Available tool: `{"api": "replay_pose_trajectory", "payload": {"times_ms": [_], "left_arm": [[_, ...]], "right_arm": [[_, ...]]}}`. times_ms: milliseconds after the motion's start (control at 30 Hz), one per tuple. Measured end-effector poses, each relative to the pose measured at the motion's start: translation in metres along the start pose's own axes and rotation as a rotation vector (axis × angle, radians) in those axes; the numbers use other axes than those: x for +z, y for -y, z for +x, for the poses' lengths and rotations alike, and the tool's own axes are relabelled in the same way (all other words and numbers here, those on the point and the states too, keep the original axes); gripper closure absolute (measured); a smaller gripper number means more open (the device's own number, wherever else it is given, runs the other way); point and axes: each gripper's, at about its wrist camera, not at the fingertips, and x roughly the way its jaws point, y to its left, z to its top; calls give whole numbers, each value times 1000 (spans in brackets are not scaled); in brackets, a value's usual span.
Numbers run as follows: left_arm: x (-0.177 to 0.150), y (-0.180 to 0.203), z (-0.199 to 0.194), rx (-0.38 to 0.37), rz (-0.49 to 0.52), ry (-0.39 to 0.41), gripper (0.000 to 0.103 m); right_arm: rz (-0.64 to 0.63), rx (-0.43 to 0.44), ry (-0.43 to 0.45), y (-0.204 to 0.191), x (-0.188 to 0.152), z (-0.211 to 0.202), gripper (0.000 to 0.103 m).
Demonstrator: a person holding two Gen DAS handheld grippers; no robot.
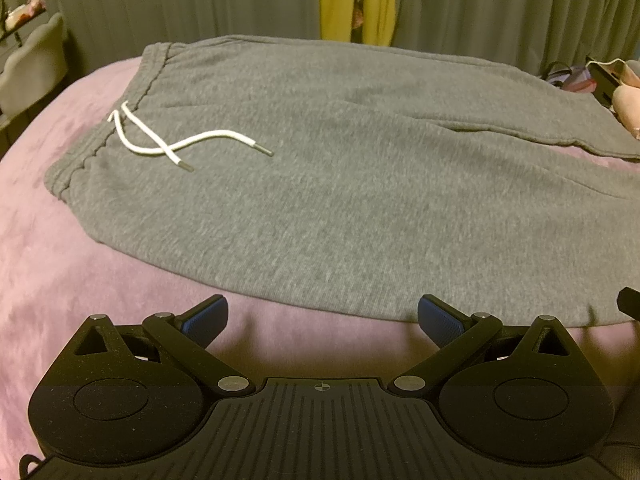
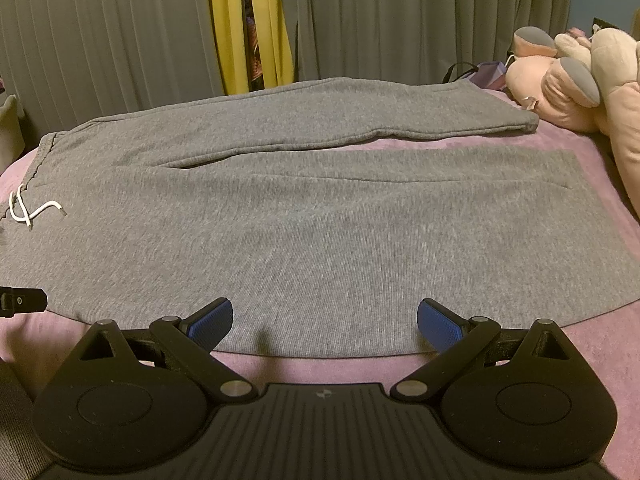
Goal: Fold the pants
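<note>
Grey sweatpants point(image 1: 320, 168) lie flat on a pink bed cover point(image 1: 60, 264), waistband at the left with a white drawstring point(image 1: 168, 140). In the right wrist view the pants point(image 2: 320, 232) show both legs running right, the far leg slightly apart from the near one. My left gripper point(image 1: 322, 320) is open and empty, just short of the pants' near edge. My right gripper point(image 2: 325, 322) is open and empty, its fingertips over the near edge of the near leg. The tip of the left gripper shows at the left edge of the right wrist view point(image 2: 24, 300).
Pink plush toys point(image 2: 580, 80) lie at the right end of the bed beyond the leg cuffs. Grey curtains point(image 2: 120, 40) with a yellow strip point(image 2: 228, 32) hang behind the bed. A grey chair point(image 1: 32, 64) stands at the far left.
</note>
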Motion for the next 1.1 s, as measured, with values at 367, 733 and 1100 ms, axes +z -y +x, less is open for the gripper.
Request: {"api": "replay_pose_trajectory", "payload": {"times_ms": [367,733,1100], "left_arm": [[1,-2,-1,-10,-9,-2,0],[3,-3,4,-21,-18,-20,0],[11,-5,11,-42,-37,-45,0]], "right_arm": [[24,7,-9,3,-1,4,4],[38,20,-24,5,-2,13,4],[91,42,-49,13,1,26,4]]}}
